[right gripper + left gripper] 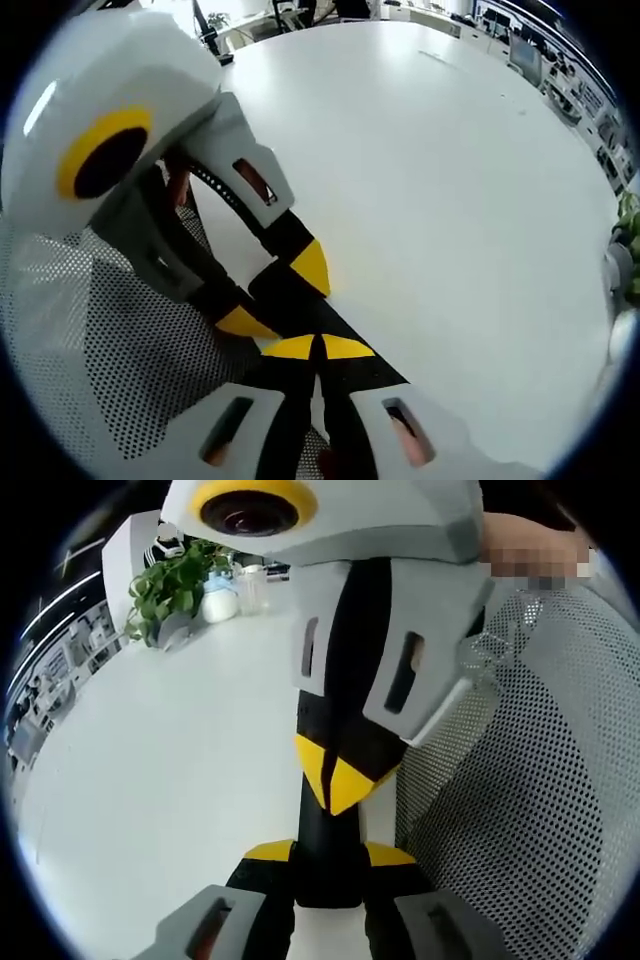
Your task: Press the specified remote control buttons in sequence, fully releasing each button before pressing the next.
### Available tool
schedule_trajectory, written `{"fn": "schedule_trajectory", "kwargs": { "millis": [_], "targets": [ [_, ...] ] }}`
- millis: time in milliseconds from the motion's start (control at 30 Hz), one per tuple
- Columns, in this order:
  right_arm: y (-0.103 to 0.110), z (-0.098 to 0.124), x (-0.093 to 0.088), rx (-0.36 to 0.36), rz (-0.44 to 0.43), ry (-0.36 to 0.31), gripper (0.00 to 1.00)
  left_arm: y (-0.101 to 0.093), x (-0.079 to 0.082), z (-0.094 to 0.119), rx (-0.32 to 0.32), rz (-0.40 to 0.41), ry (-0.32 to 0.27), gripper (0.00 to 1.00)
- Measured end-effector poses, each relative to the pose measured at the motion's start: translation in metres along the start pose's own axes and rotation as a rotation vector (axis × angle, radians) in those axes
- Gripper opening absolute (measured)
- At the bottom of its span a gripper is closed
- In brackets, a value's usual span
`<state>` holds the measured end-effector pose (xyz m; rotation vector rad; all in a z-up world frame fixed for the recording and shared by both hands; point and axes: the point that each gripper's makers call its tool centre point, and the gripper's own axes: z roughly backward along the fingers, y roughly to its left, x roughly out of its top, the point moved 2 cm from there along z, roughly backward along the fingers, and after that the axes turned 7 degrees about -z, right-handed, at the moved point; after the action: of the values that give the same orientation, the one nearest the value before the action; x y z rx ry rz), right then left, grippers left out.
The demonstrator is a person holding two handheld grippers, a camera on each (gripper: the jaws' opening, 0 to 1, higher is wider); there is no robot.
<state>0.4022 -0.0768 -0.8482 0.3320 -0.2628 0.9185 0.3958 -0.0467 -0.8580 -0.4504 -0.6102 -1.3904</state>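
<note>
A white table (pixel 170 780) spreads across both views, bare and glossy over most of its top (pixel 450 180). Against its edge stands a chair with a white perforated mesh back (pixel 540 780), cut off by the side of the left gripper view and running under the grippers in the right gripper view (pixel 90 340). The right gripper (pixel 338 780) comes down from the top of the left gripper view, its grey body hiding much of the table behind it; its yellow-tipped jaws are closed tip to tip with nothing between them, and they rest on the remote control (pixel 327 880). Its own view shows those tips (pixel 320 347) pressed together. The left gripper (pixel 328 855) is clamped on the remote control – a slim black bar held between its yellow pads just over the table edge. The remote (pixel 285 300) is largely covered by both sets of jaws, so its buttons and any print cannot be made out. The left gripper (pixel 275 293) enters that view from the left. At the table's far end are a leafy green plant (pixel 175 585) and, just beside it, a white bottle (pixel 220 602) – too small and blurred to read.
</note>
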Motion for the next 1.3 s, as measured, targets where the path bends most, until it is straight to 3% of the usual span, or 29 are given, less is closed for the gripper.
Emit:
{"fn": "schedule_trajectory", "kwargs": {
  "millis": [100, 600, 1133, 1300],
  "targets": [
    [-0.0011, -0.0004, 0.0006, 0.010, -0.045, -0.004, 0.00, 0.0002, 0.0000, 0.0000, -0.001, 0.003, 0.000, 0.25],
    [-0.0006, 0.0009, 0.0006, 0.028, -0.106, 0.008, 0.00, -0.0004, 0.0002, 0.0003, 0.003, 0.000, -0.003, 0.25],
    [0.0053, -0.0007, 0.0031, 0.031, -0.008, 0.001, 0.00, -0.0001, 0.0002, 0.0004, 0.000, 0.000, -0.004, 0.25],
    [0.0038, -0.0008, 0.0028, 0.034, -0.022, 0.004, 0.00, 0.0000, 0.0001, 0.0004, -0.001, 0.000, -0.005, 0.25]
  ]
}}
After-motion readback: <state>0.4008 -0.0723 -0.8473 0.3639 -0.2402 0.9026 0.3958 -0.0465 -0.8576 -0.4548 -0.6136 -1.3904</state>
